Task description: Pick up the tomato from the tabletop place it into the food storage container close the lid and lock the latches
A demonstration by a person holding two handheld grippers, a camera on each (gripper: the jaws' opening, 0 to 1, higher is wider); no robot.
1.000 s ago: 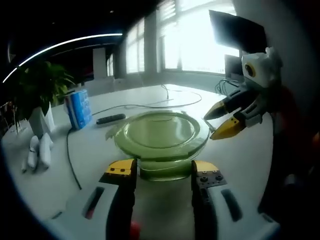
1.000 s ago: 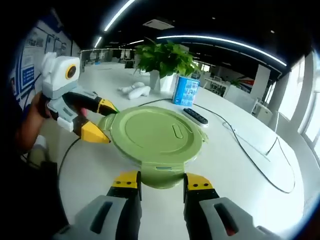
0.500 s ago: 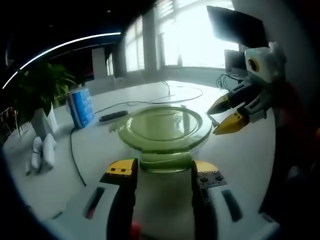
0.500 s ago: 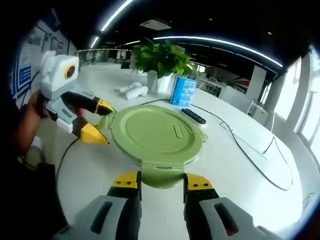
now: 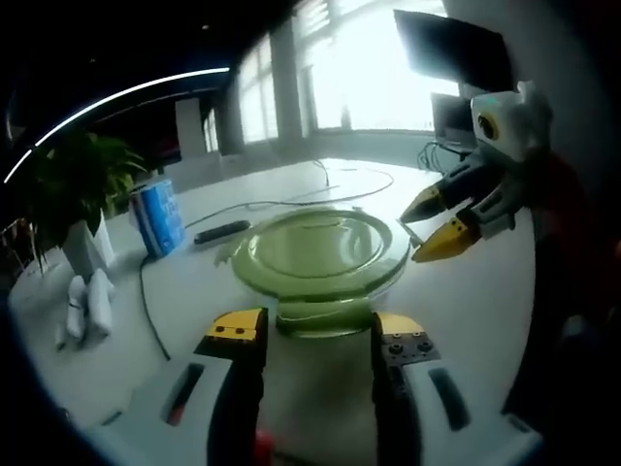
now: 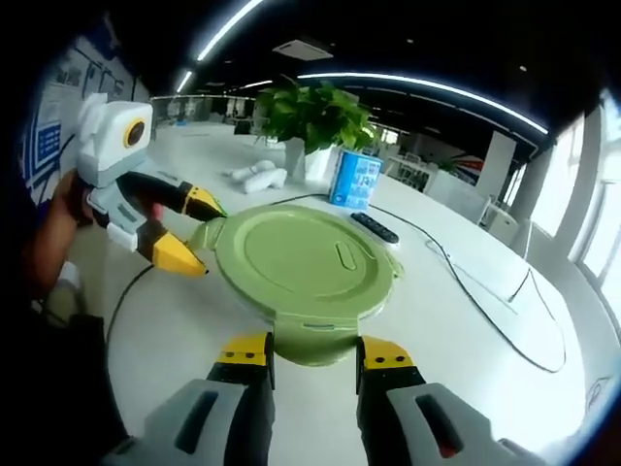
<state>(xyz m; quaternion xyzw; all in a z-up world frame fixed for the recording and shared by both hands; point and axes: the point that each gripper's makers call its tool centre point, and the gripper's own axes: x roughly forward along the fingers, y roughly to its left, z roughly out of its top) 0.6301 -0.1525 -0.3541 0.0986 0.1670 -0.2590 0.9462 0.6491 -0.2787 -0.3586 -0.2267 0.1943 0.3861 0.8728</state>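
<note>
A round food storage container with a green lid (image 6: 306,257) stands on the white table, and the lid lies on it. What is inside is hidden. My right gripper (image 6: 312,351) is open, its jaws on either side of the near latch tab (image 6: 312,340). At the lid's left edge my left gripper (image 6: 197,233) is open around a side tab. In the left gripper view the container (image 5: 320,254) sits just beyond my open left gripper (image 5: 315,328). There my right gripper (image 5: 429,231) is open at the container's right rim.
A potted plant (image 6: 315,116), a blue carton (image 6: 355,180), a black remote (image 6: 374,225) and white bottles (image 6: 254,177) stand behind the container. A black cable (image 6: 485,291) runs across the table. A monitor (image 5: 456,53) stands by the windows. A hand (image 6: 68,209) holds the left gripper.
Both views have shifted a little with the hands. The grippers stay at the container's edges with the same opening, and the lid has not moved.
</note>
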